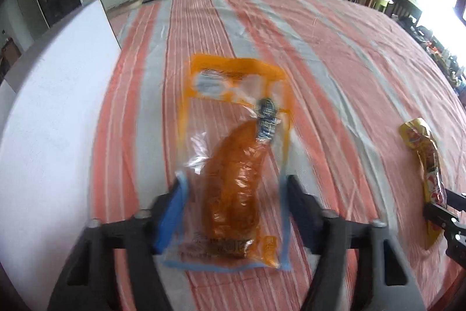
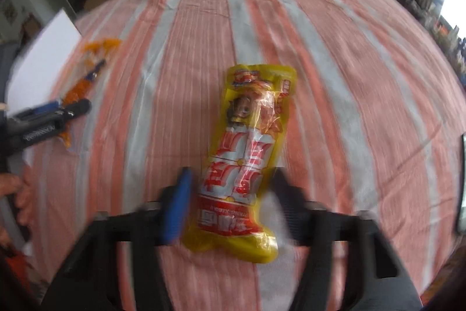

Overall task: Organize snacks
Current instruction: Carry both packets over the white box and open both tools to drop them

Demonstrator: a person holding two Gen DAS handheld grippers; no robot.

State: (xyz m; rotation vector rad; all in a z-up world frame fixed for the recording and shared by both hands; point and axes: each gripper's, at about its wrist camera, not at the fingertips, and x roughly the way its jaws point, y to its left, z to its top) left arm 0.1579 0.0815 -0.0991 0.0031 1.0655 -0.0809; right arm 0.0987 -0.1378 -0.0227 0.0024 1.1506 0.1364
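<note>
Left gripper [image 1: 233, 188] wide around orange packet [image 1: 233, 165] | right gripper [image 2: 230, 188] wide, seemingly straddling yellow packet [image 2: 247, 159] | striped cloth [image 1: 335, 48]

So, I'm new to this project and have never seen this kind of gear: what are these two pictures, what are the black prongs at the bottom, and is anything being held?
There is no robot here. A person holds a two-finger gripper in each hand, and each gripper carries a fisheye camera looking forward along its fingers.

The left wrist view shows the left gripper, jaws open, straddling a clear and orange snack pouch that lies on the striped cloth.

The right wrist view shows the right gripper, also open, around a yellow snack packet. That packet looks slightly lifted or moving; blur makes it hard to tell.

A white board sits at the left. Neither gripper has closed yet.
</note>
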